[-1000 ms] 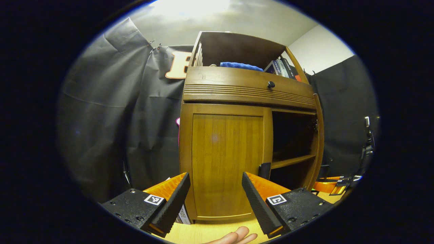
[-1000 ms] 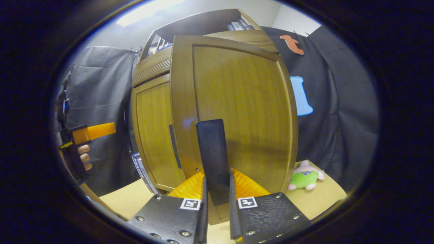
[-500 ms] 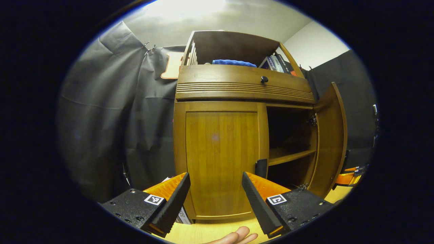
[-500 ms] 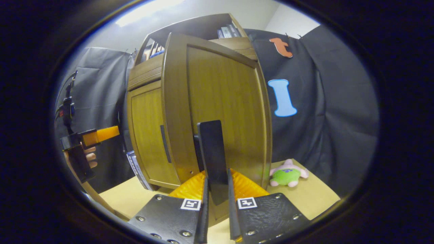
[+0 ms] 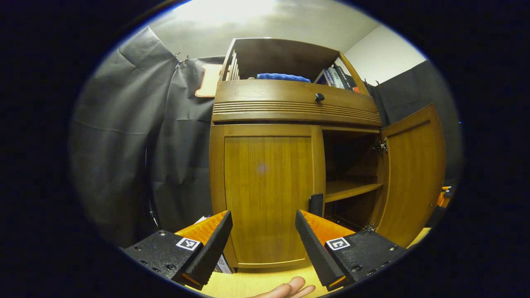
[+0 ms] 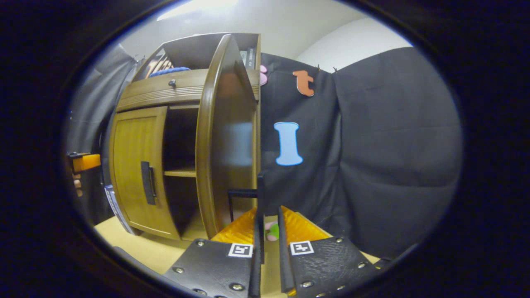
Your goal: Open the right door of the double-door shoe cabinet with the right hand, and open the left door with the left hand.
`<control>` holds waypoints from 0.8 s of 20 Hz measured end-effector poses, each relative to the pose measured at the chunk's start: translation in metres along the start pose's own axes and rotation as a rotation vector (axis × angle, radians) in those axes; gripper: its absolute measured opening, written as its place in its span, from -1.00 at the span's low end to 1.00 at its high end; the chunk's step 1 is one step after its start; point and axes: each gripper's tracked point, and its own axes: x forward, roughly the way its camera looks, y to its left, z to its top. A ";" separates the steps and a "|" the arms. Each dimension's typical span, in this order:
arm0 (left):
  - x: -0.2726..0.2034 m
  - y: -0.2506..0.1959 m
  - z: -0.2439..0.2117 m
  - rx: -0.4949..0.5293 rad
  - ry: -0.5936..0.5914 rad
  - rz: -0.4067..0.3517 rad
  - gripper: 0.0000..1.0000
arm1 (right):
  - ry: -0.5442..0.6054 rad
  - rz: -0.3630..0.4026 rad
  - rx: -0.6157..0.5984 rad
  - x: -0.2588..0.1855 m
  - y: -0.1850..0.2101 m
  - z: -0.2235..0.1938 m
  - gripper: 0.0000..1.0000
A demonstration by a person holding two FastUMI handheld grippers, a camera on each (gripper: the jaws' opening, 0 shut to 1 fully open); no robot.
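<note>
- Cabinet (image 5: 290,107): stands on a light wooden table (image 5: 256,283) against the black cloth wall.
- Right door (image 5: 412,174): swung wide open on its hinge (image 5: 379,146). In the right gripper view it is seen nearly edge-on (image 6: 225,136).
- Interior: one shelf (image 5: 350,189) visible in the open right half; the compartment is dark.
- Left door (image 5: 265,194): closed, flush with the frame. Its dark handle (image 5: 316,204) sits at the door's inner edge, low down.
- Left gripper (image 5: 263,240): fingers spread wide, holding nothing, facing the left door and apart from it. The handle lies just beyond the right-hand finger, untouched. Fingertips of a hand (image 5: 290,289) show at the bottom edge.
- Right gripper (image 6: 268,248): fingers drawn close, a narrow gap between them. The right door's handle (image 6: 260,203) stands in that gap, seen edge-on; whether both fingers press on it cannot be told.
- Left gripper also seen in the right gripper view, far left (image 6: 83,162), beside the left door (image 6: 134,165).
- Drawer front above the doors has a dark knob (image 5: 319,97).
- Top shelf: blue cloth (image 5: 283,77) and books (image 5: 339,78).
- A soft toy (image 6: 271,231) lies on the table beyond the right gripper, partly hidden.
</note>
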 end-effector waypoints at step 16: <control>0.028 -0.047 -0.030 -0.007 0.013 -0.047 0.83 | -0.032 0.195 0.071 0.023 -0.073 0.002 0.19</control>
